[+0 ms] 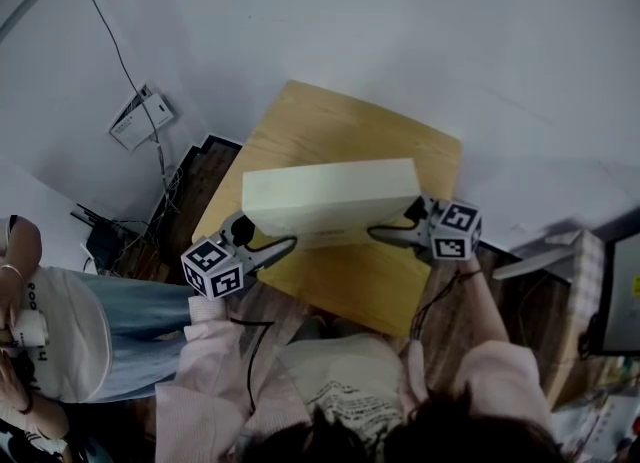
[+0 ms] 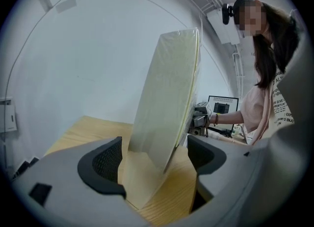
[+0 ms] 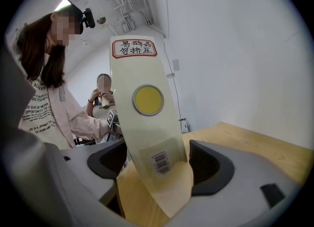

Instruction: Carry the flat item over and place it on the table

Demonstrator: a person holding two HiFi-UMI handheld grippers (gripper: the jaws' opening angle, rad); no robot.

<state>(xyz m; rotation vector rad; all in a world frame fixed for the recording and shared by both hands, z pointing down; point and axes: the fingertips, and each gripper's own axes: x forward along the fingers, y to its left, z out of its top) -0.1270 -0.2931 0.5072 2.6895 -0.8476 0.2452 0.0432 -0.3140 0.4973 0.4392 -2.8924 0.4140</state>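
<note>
A flat cream box (image 1: 330, 201) was seen standing on its long edge on the wooden table (image 1: 350, 131), leaning a little, with one end reaching in between each pair of jaws.

The left gripper (image 2: 154, 160) was held with its jaws spread. The box's end stood between them, nearer the right-hand pad, and a clear gap was left on either side. Bare table top could be seen under and beyond the jaws.

The right gripper (image 3: 157, 164) was likewise spread, and the other end of the box filled most of the space between its pads (only slivers of gap could be made out). On that end a barcode label (image 3: 161, 162) lay level with the pads, a round yellow sticker (image 3: 148, 99) above them, and a red-bordered label (image 3: 134, 48) at the far top.
</note>
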